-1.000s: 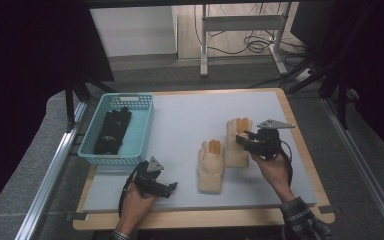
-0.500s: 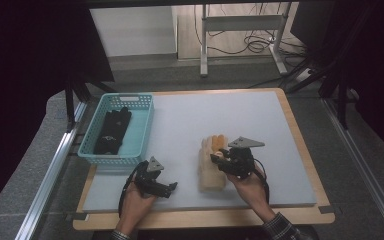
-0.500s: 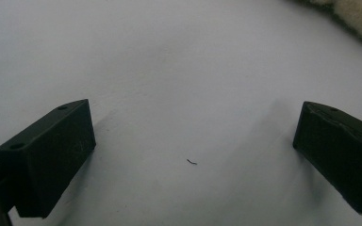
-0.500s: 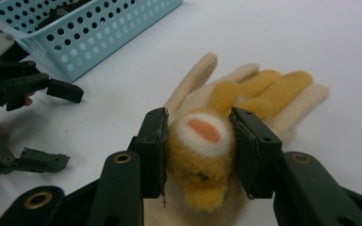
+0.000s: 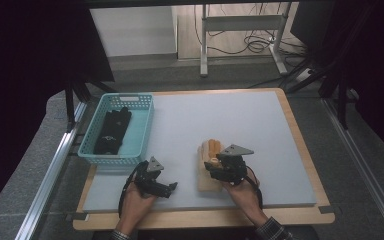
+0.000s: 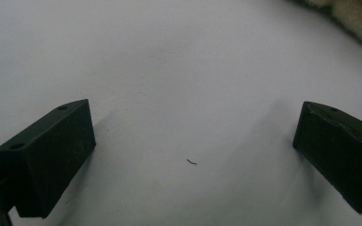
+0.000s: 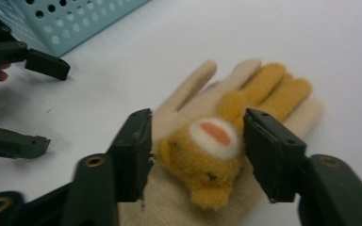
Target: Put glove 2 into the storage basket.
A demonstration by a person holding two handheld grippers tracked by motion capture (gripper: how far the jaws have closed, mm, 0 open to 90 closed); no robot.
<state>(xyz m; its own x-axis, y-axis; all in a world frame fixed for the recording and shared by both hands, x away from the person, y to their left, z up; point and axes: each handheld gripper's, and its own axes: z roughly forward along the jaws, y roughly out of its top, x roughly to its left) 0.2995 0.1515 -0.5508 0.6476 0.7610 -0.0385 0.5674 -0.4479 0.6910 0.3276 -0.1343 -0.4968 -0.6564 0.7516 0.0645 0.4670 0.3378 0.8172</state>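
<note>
A cream glove point(image 5: 203, 176) with orange fingertips and an orange bear face point(image 7: 207, 155) lies palm-up near the table's front edge; a corner of it shows in the left gripper view point(image 6: 353, 14). My right gripper point(image 5: 214, 167) sits low over it. Its jaws have just been opening and now straddle the bear face point(image 7: 195, 150) with small gaps, so it is open. To the left, my left gripper point(image 5: 167, 189) rests open just above the white tabletop point(image 6: 193, 155) with nothing between its jaws. It appears again at the left edge of the right gripper view point(image 7: 30, 101).
A teal basket point(image 5: 130, 100) stands at the table's left with dark cloth items point(image 5: 112, 131) inside; its perforated wall point(image 7: 70, 23) is close to my left gripper. The white table surface point(image 5: 240, 115) stretches behind the glove. Wooden edging point(image 5: 300, 145) borders the board.
My right gripper carried a second glove leftward and down onto the one lying at the front, and its jaws have spread apart. The left gripper has stayed put.
</note>
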